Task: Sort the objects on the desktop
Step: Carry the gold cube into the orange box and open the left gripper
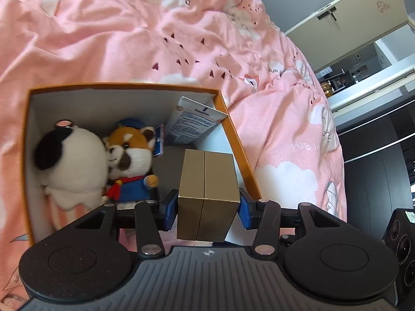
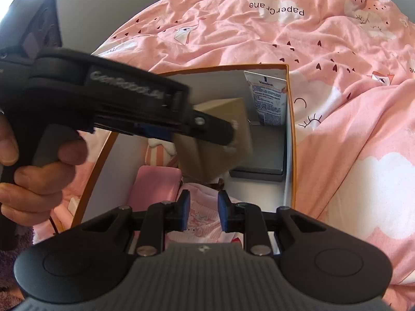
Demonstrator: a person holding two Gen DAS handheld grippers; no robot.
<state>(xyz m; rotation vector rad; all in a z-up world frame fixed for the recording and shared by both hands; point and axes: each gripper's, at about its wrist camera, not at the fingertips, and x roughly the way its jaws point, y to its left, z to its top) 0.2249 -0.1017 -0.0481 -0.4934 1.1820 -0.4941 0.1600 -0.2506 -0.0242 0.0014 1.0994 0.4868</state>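
Note:
My left gripper point(image 1: 207, 208) is shut on a brown cardboard box point(image 1: 210, 181), its blue pads pressing both sides. It hangs over the right part of an open orange-rimmed storage box point(image 1: 241, 142). In the right wrist view the same cardboard box point(image 2: 223, 119) hovers inside the storage box point(image 2: 290, 129), and a hand point(image 2: 33, 176) holds the left tool. My right gripper point(image 2: 205, 212) is open at the near end of the storage box. Nothing is pinched between its blue pads, and a pink printed item point(image 2: 199, 223) lies below them.
Inside the storage box are a black-and-white plush point(image 1: 67, 160), a red panda plush point(image 1: 129, 160), a Vaseline tube point(image 2: 269, 98), a dark grey flat case point(image 2: 262, 153) and a pink pouch point(image 2: 155, 184). A rumpled pink bedsheet point(image 2: 337, 77) surrounds it. Dark furniture point(image 1: 376, 168) stands at the right.

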